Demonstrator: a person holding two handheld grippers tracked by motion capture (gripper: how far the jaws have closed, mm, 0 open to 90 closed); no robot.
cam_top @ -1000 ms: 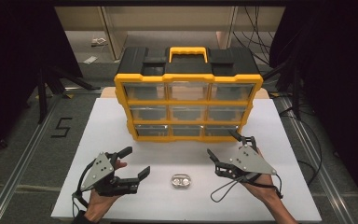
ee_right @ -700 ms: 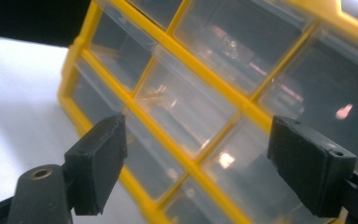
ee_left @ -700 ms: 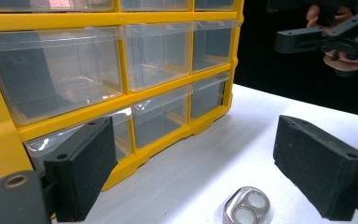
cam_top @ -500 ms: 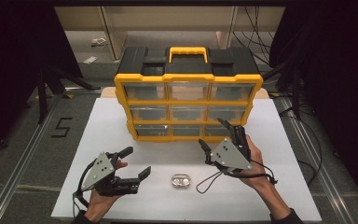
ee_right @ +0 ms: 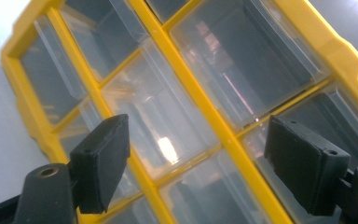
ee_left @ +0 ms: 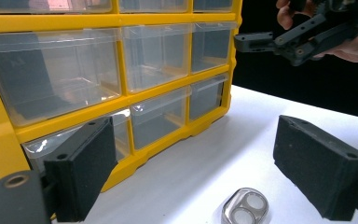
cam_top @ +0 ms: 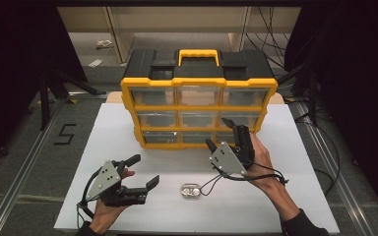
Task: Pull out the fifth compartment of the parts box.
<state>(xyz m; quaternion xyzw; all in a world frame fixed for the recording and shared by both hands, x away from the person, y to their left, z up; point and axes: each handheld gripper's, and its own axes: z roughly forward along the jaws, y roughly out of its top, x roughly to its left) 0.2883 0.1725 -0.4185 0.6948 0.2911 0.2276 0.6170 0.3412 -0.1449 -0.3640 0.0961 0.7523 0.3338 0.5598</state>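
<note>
Right now your right gripper (cam_top: 225, 132) hangs just in front of the yellow-framed plastic organizer with 9 clear drawers (cam_top: 199, 105), its jaws spread wide and empty, aimed at the right-hand column near the middle and bottom rows. From the right gripper view the yellow divider (ee_right: 200, 107) between 2 drawers runs straight through the gap between your pads, so a squeeze from here would likely land on frame, not on a drawer lip. Shift until 1 drawer front sits squarely between the jaws before you clamp.

Your left gripper (cam_top: 140, 172) rests low at the near left of the white tabletop (cam_top: 295, 196), also released and holding nothing. The small clear plastic blister with 2 round cells (cam_top: 190, 191) lies flat on the table between your hands, near the front edge, well apart from the organizer.

Watch 3 things. The drawers look light and slick, so a shallow pinch could slip off. Pulling hard could drag the whole organizer toward you, since nothing braces it. And the cable (cam_top: 256, 176) trailing from your right gripper loops close beside the blister; a sweep of that hand may snag it and knock it off.
</note>
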